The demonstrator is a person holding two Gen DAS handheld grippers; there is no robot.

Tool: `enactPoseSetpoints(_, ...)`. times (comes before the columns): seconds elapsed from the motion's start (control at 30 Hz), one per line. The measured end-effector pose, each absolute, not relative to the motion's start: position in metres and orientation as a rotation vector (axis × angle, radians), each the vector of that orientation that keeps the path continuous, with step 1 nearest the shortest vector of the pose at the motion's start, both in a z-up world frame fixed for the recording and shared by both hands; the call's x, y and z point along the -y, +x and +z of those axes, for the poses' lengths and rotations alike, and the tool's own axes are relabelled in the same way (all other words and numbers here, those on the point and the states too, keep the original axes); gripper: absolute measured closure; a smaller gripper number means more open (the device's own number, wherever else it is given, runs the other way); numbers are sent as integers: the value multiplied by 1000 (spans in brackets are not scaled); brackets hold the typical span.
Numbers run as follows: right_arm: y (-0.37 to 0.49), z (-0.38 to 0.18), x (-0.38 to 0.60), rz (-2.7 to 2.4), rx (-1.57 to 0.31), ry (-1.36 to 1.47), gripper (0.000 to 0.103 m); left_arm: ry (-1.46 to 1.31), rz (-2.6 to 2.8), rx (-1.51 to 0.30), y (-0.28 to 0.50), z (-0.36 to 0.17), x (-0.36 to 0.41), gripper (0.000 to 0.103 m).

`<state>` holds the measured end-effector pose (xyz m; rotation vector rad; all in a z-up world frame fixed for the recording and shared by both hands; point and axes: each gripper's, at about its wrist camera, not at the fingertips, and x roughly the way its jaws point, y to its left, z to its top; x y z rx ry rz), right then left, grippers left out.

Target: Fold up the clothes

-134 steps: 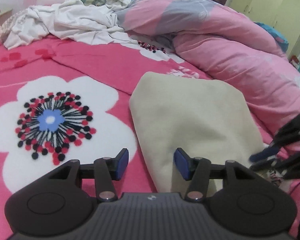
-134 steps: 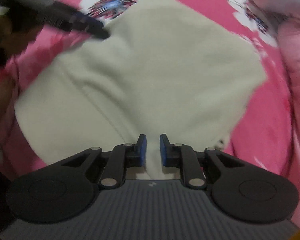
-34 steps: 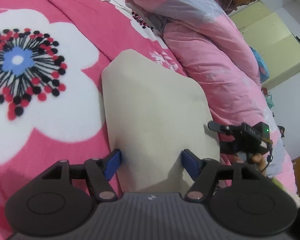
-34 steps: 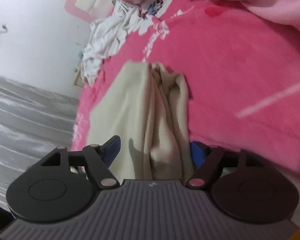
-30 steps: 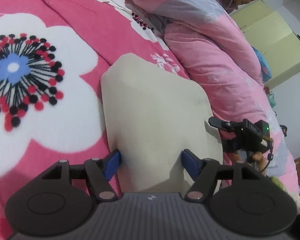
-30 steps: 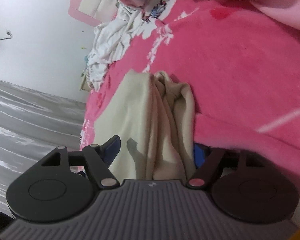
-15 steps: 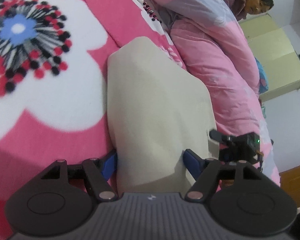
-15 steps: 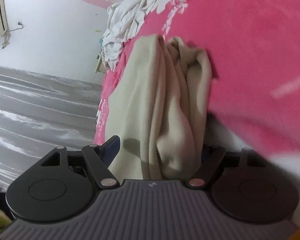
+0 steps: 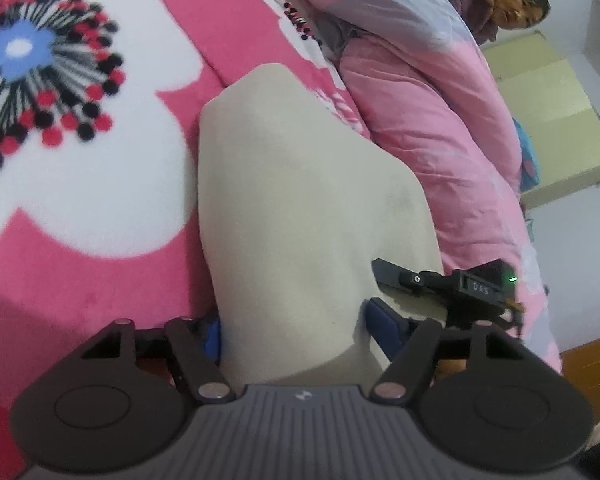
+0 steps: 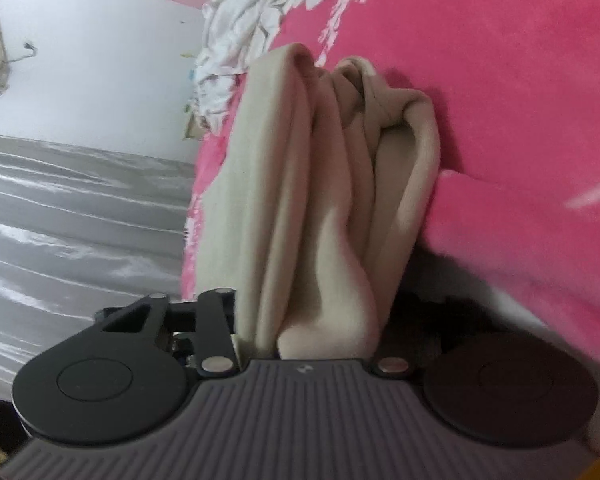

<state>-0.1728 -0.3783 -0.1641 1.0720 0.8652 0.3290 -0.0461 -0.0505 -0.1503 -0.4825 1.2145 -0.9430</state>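
A folded beige garment [image 9: 300, 208] lies on the pink flowered blanket [image 9: 80, 208]. My left gripper [image 9: 292, 330] has its jaws wide apart, one on each side of the garment's near end. My right gripper [image 9: 452, 284] reaches into the garment's right edge in the left wrist view. In the right wrist view the right gripper [image 10: 308, 320] straddles the stacked layers of the garment [image 10: 324, 200], with its jaws apart and its fingertips hidden by the cloth. I cannot tell whether either pair of jaws presses the fabric.
A rolled pink quilt [image 9: 420, 92] runs along the right of the garment. A person [image 9: 512, 4] sits at the far end. Crumpled white clothes [image 10: 244, 28] lie further up the bed. Yellow cabinets [image 9: 556, 120] stand at the right.
Both grippers have pushed further onto the garment, so its end now fills the gap between each pair of jaws. The right gripper's blue pads have gone out of sight behind the cloth.
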Motion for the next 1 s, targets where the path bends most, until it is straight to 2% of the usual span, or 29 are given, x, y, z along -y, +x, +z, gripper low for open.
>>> enactPoseSetpoints(0.03,-174,-155,375,326,-862,1022,71,-466,-949,-1198,-49,-145,51,39)
enactPoseSetpoints(0.13,-182,-131,368,332,-831,951,80,-471,-976,-1166,-57,-130,47,42)
enactPoseSetpoints(0.5,-178,-51,332,440,-711,803,81,-512,-988,-980,-71,-65,-3,42)
enactPoseSetpoints(0.8,-64,47,240,761,-764,518,81,-573,-753,-721,-91,3,-111,42)
enactPoseSetpoints(1.0,24,99,109,1056,-846,324,81,-682,-454,-586,-122,34,-210,41)
